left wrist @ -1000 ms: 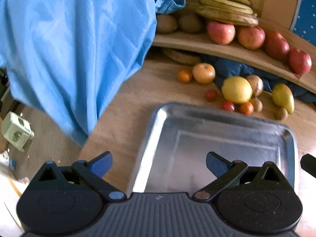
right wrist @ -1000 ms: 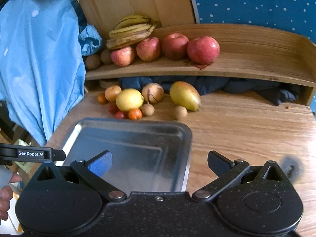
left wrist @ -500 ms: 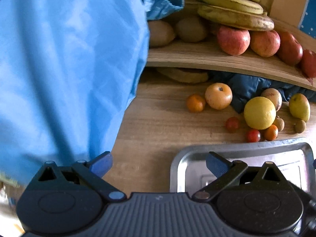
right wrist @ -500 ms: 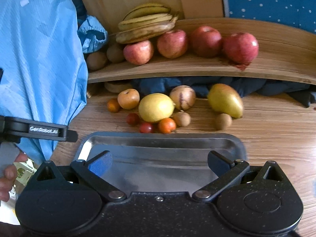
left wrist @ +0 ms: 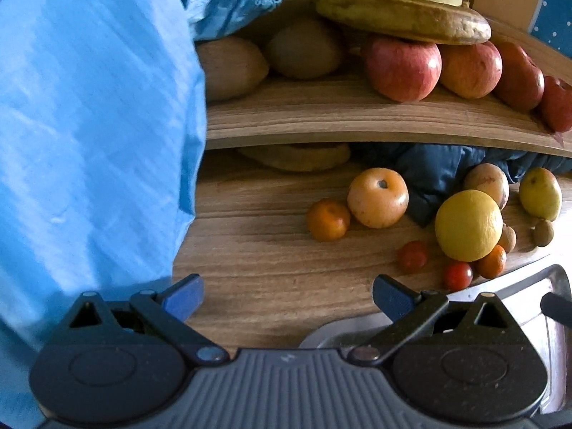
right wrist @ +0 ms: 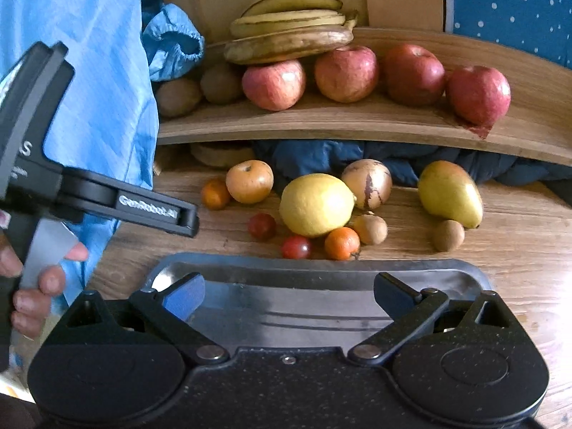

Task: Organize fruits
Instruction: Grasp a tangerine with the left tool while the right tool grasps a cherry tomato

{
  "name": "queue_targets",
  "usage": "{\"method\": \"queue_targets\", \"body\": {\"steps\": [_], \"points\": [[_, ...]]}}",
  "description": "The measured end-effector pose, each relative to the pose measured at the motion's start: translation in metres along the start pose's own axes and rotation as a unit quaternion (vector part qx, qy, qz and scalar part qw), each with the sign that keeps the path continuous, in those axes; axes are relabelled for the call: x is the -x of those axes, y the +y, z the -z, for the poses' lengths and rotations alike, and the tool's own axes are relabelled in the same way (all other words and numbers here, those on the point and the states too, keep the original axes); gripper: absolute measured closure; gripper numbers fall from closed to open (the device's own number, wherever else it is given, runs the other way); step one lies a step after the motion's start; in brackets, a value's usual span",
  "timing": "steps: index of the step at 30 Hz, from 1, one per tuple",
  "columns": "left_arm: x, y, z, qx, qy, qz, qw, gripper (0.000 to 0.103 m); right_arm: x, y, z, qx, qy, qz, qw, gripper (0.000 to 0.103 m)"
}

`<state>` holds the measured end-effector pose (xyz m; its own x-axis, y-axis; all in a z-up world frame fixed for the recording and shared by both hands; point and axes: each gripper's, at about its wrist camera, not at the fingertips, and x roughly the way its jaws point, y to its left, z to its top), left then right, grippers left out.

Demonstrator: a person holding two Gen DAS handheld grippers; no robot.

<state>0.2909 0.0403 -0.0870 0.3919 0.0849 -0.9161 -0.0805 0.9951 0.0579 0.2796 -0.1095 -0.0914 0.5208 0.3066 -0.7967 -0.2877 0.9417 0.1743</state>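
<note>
Loose fruit lies on the wooden table in front of a metal tray (right wrist: 321, 271): a lemon (right wrist: 316, 203), a small orange (left wrist: 328, 220), a round orange-yellow fruit (left wrist: 378, 197), cherry tomatoes (left wrist: 413, 256), a mango (right wrist: 448, 193) and small brown fruits. My left gripper (left wrist: 286, 295) is open over bare table, just short of the small orange, with nothing between its fingers. My right gripper (right wrist: 289, 294) hovers over the tray's far rim. Its jaws are wide and closing, with nothing between them.
A low wooden shelf (right wrist: 357, 125) behind carries bananas (right wrist: 289, 32), red apples (right wrist: 346, 73) and kiwis (right wrist: 221, 82). A dark blue cloth (right wrist: 314, 157) is stuffed under it. A light blue garment (left wrist: 89, 143) hangs at the left. A hand (right wrist: 35, 286) holds the left gripper.
Both grippers have moved closer to the fruit. The left view swung off the tray onto bare table near the small orange. The tray now sits low in both views.
</note>
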Motion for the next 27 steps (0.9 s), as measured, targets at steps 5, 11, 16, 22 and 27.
{"method": "queue_targets", "body": {"steps": [5,11,16,22,27], "points": [[-0.01,0.0,-0.009,-0.009,0.001,0.007,0.9999,0.001,-0.01,-0.001,-0.001,-0.018,0.006,-0.002,1.0,0.018],[-0.015,0.002,-0.017,-0.013,-0.003,0.014,0.9998,0.001,-0.019,-0.003,-0.005,-0.039,0.001,0.01,0.999,0.035],[-0.021,0.007,-0.024,-0.008,-0.006,0.023,0.9997,0.004,-0.027,-0.002,-0.007,-0.04,0.005,0.012,0.999,0.036],[-0.028,0.012,-0.029,-0.006,-0.007,0.034,0.9994,0.013,-0.031,0.002,-0.013,-0.036,0.011,0.015,0.999,0.05],[-0.033,0.013,-0.033,-0.007,-0.007,0.042,0.9991,0.019,-0.037,0.004,-0.019,-0.034,0.015,0.019,0.999,0.056]]}}
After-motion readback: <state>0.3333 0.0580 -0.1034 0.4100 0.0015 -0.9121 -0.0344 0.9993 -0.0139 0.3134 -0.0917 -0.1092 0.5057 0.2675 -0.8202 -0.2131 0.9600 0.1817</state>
